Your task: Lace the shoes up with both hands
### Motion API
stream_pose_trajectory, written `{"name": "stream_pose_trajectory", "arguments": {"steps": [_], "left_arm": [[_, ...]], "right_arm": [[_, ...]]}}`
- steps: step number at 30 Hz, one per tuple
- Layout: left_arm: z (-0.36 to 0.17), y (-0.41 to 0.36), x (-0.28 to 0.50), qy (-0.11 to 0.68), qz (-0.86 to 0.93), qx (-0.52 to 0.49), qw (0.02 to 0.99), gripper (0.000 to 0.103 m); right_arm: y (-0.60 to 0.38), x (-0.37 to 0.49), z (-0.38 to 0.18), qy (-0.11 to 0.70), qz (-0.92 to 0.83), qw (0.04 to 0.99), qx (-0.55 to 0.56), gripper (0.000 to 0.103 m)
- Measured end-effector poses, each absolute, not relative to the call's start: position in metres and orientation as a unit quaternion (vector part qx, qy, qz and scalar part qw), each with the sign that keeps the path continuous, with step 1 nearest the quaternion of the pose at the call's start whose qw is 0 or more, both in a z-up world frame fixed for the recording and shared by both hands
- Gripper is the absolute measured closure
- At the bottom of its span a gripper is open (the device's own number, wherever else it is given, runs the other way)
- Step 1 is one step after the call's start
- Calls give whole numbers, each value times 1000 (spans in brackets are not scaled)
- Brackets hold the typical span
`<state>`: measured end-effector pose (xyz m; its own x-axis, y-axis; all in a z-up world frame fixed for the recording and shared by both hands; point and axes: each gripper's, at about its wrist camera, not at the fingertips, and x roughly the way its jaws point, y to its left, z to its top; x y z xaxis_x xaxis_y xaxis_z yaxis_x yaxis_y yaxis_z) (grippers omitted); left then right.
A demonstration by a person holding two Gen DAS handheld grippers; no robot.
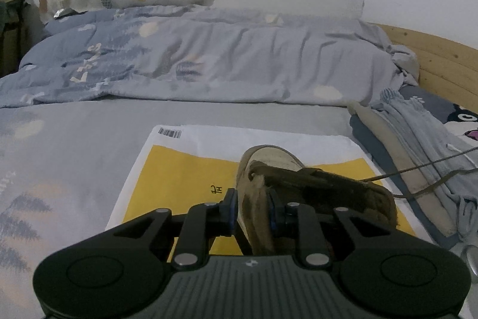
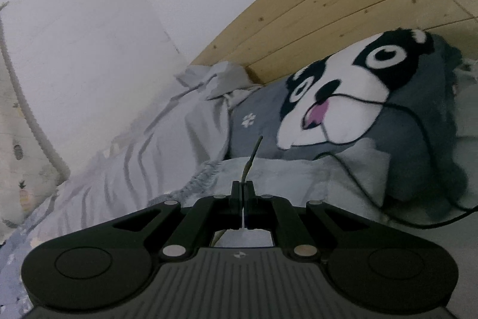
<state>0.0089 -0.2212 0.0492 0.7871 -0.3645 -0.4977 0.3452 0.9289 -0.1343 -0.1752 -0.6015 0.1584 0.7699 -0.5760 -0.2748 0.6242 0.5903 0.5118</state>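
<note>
We are clamping the shoe's [image 1: 298,184] heel wall in our left gripper [image 1: 252,210]; our right gripper [image 2: 243,193], jaws clenched, is apparently pinching the lace [image 2: 252,157] pointing toward one o'clock.

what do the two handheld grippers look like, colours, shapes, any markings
Both look alike. The left gripper has matte black linkage arms with silver round pivot pins, two round black discs at the sides, a grey ribbed body bearing a small white logo, and blue-edged finger pads. The right gripper has the same black arms, silver pins and ribbed grey body. No sleeves or cables show.
</note>
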Motion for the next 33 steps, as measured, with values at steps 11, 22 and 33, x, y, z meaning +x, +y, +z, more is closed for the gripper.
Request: {"name": "stream_pose_trajectory", "arguments": {"steps": [11, 22, 33], "left_arm": [[57, -221, 9, 256, -178, -37, 950, 85], [65, -226, 8, 241, -181, -45, 952, 85], [71, -226, 8, 228, -181, -53, 955, 85]], "right_arm": [[-617, -187, 137, 112, -374, 864, 319, 101], [-679, -198, 108, 133, -355, 833, 403, 93], [-686, -188, 106, 121, -307, 837, 437, 66]]}}
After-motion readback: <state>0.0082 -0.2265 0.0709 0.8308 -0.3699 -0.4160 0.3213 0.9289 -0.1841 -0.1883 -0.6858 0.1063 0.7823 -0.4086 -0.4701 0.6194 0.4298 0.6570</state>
